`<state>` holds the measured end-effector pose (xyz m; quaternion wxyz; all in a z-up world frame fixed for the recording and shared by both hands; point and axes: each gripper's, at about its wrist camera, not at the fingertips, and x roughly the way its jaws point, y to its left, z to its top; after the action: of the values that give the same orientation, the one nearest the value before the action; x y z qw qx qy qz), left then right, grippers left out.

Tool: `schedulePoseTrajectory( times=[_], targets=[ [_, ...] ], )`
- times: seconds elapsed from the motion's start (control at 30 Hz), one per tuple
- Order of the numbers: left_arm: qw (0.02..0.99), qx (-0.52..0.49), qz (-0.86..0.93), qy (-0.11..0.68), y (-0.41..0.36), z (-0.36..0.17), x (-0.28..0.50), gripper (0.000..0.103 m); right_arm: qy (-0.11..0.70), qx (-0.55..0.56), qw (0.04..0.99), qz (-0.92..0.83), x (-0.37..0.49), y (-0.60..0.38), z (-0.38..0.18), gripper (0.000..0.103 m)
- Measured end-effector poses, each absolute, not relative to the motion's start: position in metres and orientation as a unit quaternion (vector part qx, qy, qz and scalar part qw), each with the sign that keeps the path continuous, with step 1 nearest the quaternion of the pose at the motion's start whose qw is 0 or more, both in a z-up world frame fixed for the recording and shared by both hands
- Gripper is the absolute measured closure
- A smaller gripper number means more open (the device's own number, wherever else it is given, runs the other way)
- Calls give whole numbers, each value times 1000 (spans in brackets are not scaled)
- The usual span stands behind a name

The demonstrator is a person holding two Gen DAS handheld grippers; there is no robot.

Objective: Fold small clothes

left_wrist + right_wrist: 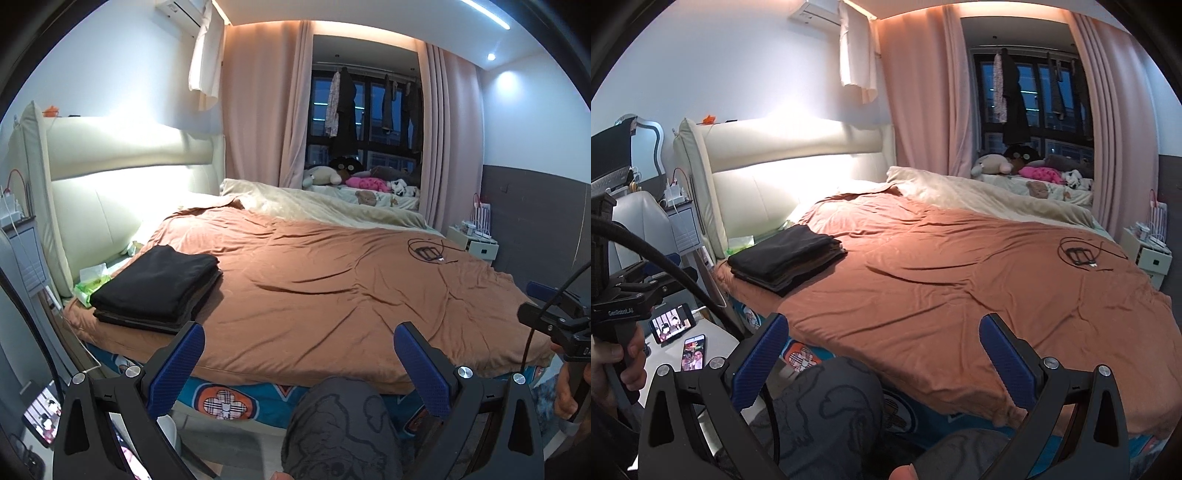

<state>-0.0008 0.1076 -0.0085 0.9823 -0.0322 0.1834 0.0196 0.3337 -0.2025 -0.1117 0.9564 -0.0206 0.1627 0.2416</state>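
Observation:
A stack of folded dark clothes (159,288) (788,258) lies on the near left corner of the bed, black piece on top. My left gripper (299,354) is open, blue pads wide apart, held low in front of the bed's edge with nothing between its fingers. My right gripper (882,347) is also open and holds nothing, at about the same height to the right. In the left wrist view the right gripper's body (561,325) shows at the right edge. A person's knee in grey printed trousers (343,421) (831,402) sits below both grippers.
A rust-orange blanket (332,280) (979,273) covers the bed, with a beige blanket (314,203) behind. A black cable and charger (428,253) (1082,254) lie at the far right. A green tissue pack (92,282) sits by the headboard. Two phones (683,341) rest on a stand at left.

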Motion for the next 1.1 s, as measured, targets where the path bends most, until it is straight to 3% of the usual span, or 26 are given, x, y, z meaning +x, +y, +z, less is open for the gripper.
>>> schedulePoseTrajectory(
  times=[1.1],
  targets=[
    [984, -40, 23, 174, 104, -14, -12, 0, 163, 10, 963, 217, 324, -201, -135, 0]
  ],
)
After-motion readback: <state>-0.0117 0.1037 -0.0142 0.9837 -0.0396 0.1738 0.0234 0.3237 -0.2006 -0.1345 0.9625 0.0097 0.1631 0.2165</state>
